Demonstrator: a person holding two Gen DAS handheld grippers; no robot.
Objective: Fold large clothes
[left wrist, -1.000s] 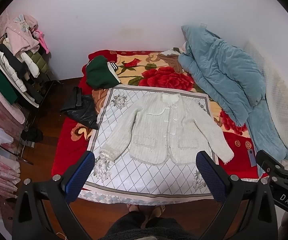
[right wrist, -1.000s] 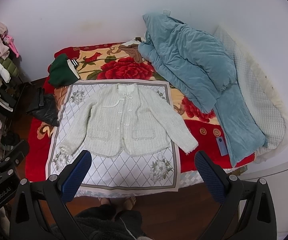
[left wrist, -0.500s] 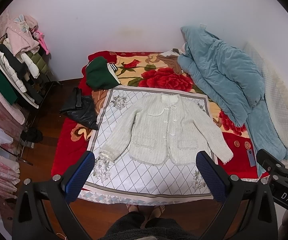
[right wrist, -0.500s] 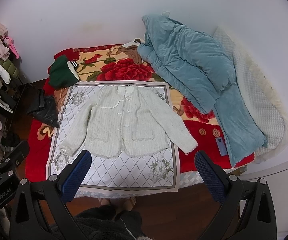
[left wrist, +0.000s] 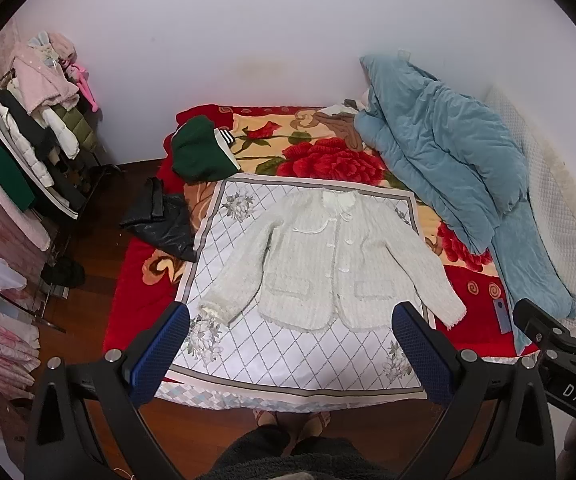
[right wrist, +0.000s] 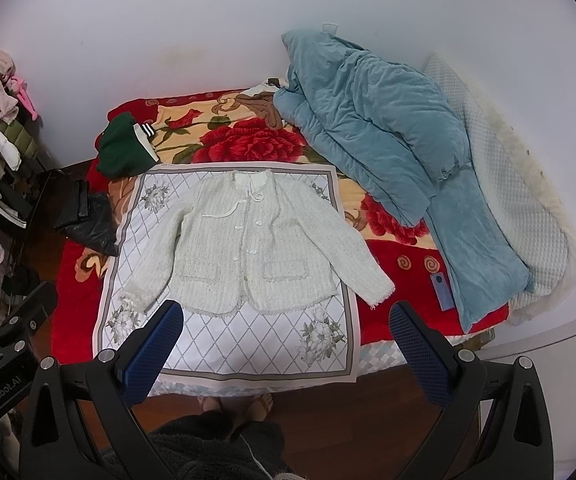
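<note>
Fuzzy white jacket (left wrist: 334, 264) lies flat on the diamond-pattern cloth (left wrist: 288, 352). "DAS" marks the right gripper (right wrist: 288, 344), "CenRobot.AI" the left gripper (left wrist: 290, 340). Both are spread wide, holding nothing.

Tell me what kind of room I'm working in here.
Most likely a bedroom: a bed with a red floral blanket, a blue quilt heaped along the wall, and a clothes rack alongside.

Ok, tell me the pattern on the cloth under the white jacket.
White cloth with grey diamond lattice, grey flowers at corners; clearest in right wrist view.
</note>
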